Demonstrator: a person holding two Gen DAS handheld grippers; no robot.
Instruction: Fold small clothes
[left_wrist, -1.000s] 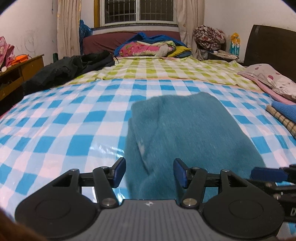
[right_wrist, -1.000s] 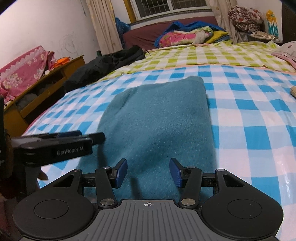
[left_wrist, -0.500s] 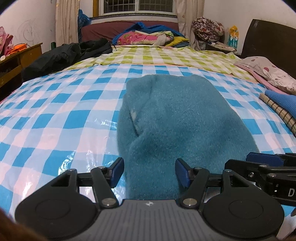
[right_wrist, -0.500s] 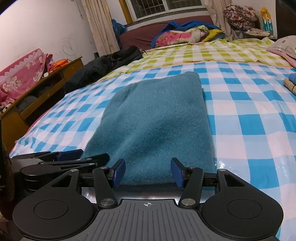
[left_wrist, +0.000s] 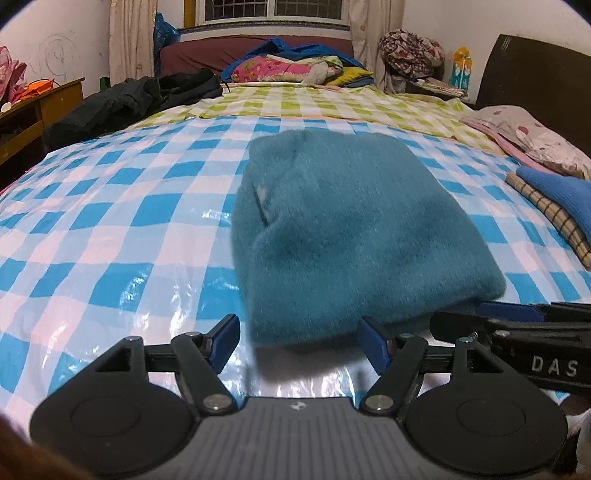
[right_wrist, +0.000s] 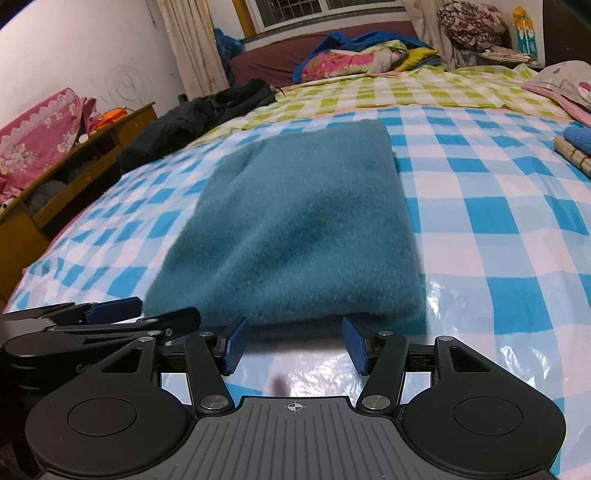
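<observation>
2 grippers hover low at the near edge of the bed, side by side, both aimed at the folded teal garment (left_wrist: 343, 236) that lies flat on the blue-and-white checked sheet (left_wrist: 110, 229). The left gripper (left_wrist: 299, 341) has its jaws well apart and they have just been opening wider; the blue pads (left_wrist: 224, 341) touch nothing, and the garment's near edge sits just ahead of the gap, not between the pads. The right gripper (right_wrist: 294, 345) also stands with its jaws apart, gripping nothing, its blue pads just short of the garment's front fold, bare glossy sheet showing between them. From the right wrist view the left gripper pokes in at the lower left, beside the garment's near left corner. Off to the right, well apart from the teal piece, a blue knitted item (left_wrist: 554, 192) rests on a folded checked cloth (left_wrist: 546, 218). Further back there is a green-and-white checked sheet (left_wrist: 332, 107), a black jacket (left_wrist: 140, 99) on the left, and a heap of colourful bedding (left_wrist: 295, 68) under the window.
</observation>
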